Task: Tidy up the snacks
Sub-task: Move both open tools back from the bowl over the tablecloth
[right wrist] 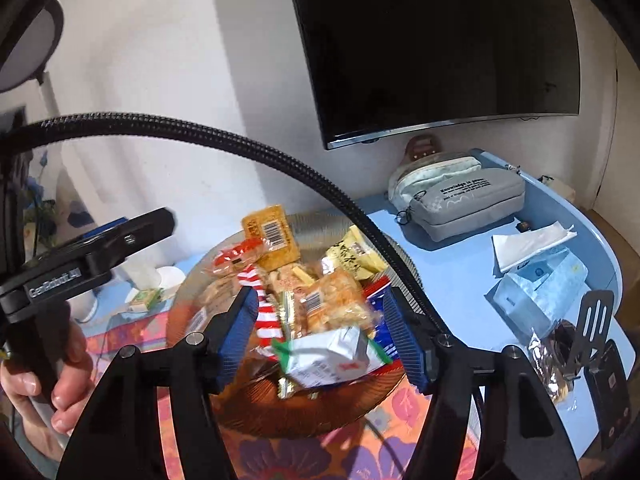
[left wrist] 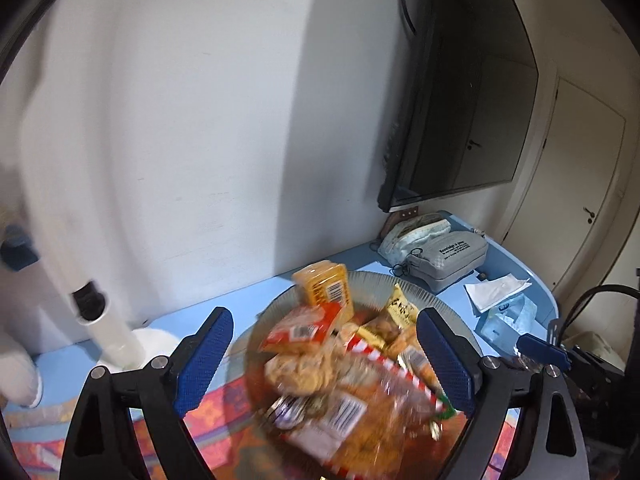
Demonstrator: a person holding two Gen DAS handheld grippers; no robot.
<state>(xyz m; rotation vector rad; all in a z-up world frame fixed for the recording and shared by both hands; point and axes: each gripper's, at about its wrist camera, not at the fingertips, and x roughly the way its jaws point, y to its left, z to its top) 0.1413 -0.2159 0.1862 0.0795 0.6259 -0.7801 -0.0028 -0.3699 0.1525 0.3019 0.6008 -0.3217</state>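
A blue table (right wrist: 460,276) carries a glass bowl (right wrist: 192,300) heaped with snack packets (right wrist: 336,300) — left gripper (left wrist: 324,364) and right gripper (right wrist: 320,340) both hover agape, empty.

Snack packets (left wrist: 340,380) in the glass bowl (left wrist: 400,284) are motion-blurred, labels unreadable; the bowl's near rim is cut off.

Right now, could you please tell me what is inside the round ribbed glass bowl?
The round ribbed glass bowl holds heaped wrapped snacks: an orange barcoded packet, a yellow packet, a white-and-green packet. Whatever lies beneath the heap is covered.
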